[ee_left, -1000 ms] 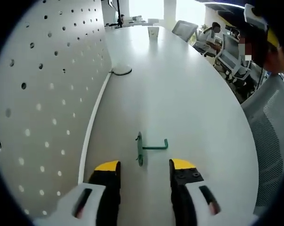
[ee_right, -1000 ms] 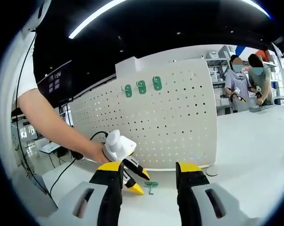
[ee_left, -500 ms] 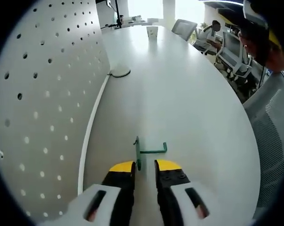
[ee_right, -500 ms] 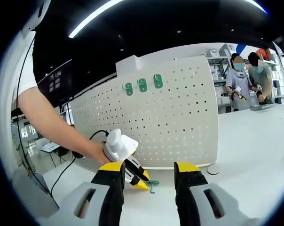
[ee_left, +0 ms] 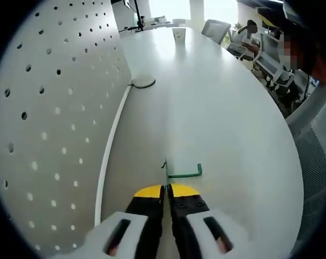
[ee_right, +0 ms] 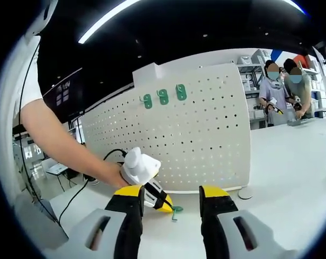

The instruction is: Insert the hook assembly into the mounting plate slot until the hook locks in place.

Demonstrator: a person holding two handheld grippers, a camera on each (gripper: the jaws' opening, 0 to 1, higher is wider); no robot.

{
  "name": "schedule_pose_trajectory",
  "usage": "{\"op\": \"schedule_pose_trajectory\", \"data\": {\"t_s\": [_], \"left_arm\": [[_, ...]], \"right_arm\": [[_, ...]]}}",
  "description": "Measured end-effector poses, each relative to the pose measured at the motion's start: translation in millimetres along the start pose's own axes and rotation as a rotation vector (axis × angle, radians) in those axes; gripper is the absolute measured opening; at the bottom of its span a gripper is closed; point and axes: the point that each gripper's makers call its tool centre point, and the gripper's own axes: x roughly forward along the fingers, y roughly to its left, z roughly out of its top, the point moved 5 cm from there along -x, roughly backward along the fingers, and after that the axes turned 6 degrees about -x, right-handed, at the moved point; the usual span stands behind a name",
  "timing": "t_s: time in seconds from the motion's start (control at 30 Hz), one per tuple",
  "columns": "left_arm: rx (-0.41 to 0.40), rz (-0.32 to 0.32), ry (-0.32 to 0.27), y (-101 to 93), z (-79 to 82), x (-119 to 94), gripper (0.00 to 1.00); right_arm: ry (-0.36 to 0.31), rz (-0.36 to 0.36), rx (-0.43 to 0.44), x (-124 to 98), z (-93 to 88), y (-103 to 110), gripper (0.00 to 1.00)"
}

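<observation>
Green hook (ee_left: 180, 174) lies on the white table (ee_left: 217, 108), just beside the foot of the pegboard (ee_left: 49, 108), w/ its flat back plate between the left gripper (ee_left: 167, 190) tips. Left jaws are nearly together, pinching that plate, so the step looks like the pickup: grasp made, hook not yet lifted. In the right gripper view the hook (ee_right: 175, 211) sits at the left gripper (ee_right: 162, 204) tip, board (ee_right: 195, 140) upright behind. Right gripper (ee_right: 171, 195) hangs w/ jaws wide apart, holding nothing. Next, I'd judge: lift, turn plate toward the board, line it w/ free holes and press in till it locks. Three green hooks (ee_right: 163, 97) already hang near the top edge; avoid those spots. A cable (ee_right: 98, 162) trails behind the hand (ee_right: 111, 175), people stand well apart at right.
</observation>
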Motion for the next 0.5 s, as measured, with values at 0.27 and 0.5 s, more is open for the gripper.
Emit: {"op": "schedule_pose_trajectory", "data": {"t_s": [0.27,0.5], "left_arm": [[-0.001,-0.001,-0.004,0.7,0.7,-1.4,0.03],[0.014,0.011,-0.023,0.2,0.2,-2.0,0.02]], "right_arm": [[-0.002,-0.001,-0.001,-0.2,0.5,-0.1,0.39],[-0.001,-0.001,-0.001,0.1,-0.4,-0.3,0.39]]}}
